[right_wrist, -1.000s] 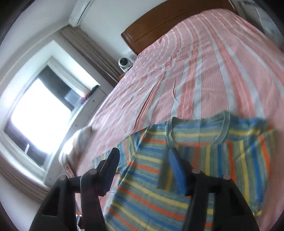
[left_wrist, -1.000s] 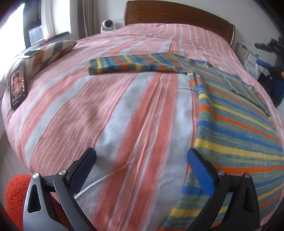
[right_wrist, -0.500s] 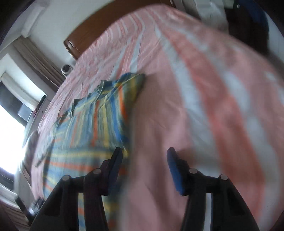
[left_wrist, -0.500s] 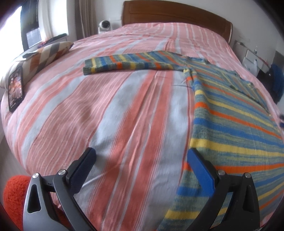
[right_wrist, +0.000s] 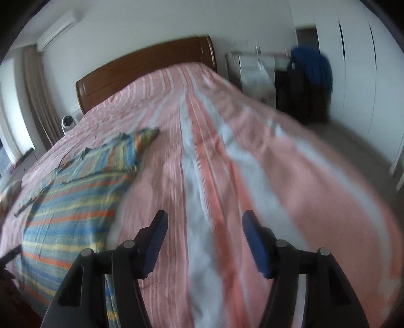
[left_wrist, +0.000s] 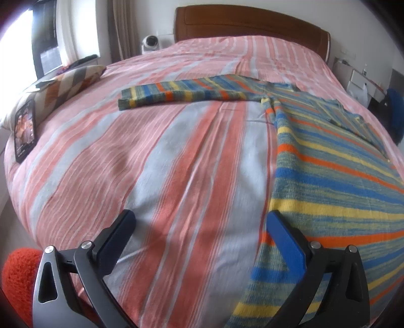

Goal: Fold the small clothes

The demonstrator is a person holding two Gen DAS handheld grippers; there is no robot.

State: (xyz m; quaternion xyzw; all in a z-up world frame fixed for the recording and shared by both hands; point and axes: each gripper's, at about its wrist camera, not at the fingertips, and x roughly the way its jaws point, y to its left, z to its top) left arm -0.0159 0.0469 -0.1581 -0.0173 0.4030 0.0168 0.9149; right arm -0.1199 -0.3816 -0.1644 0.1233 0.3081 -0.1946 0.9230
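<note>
A striped knit sweater (left_wrist: 335, 176) in blue, yellow, green and orange lies flat on the bed (left_wrist: 176, 156), one sleeve (left_wrist: 181, 94) stretched out to the left. My left gripper (left_wrist: 199, 227) hovers open over the bedspread, its right finger just at the sweater's hem edge, nothing between the jaws. In the right wrist view the sweater (right_wrist: 73, 201) lies to the left with a sleeve folded in near the shoulder. My right gripper (right_wrist: 204, 229) is over bare bedspread to the sweater's right, its jaws opening and empty.
A patterned pillow (left_wrist: 65, 85) and a phone (left_wrist: 24, 133) lie at the bed's left edge. A wooden headboard (left_wrist: 252, 22) stands at the far end, with a small white camera (left_wrist: 150, 43) beside it. An orange fuzzy thing (left_wrist: 17, 275) sits low left. A blue garment (right_wrist: 313, 68) hangs by the wardrobe.
My right gripper swung off the sweater's neckline to the right and now sits over bare bedspread. The left gripper has hardly moved.
</note>
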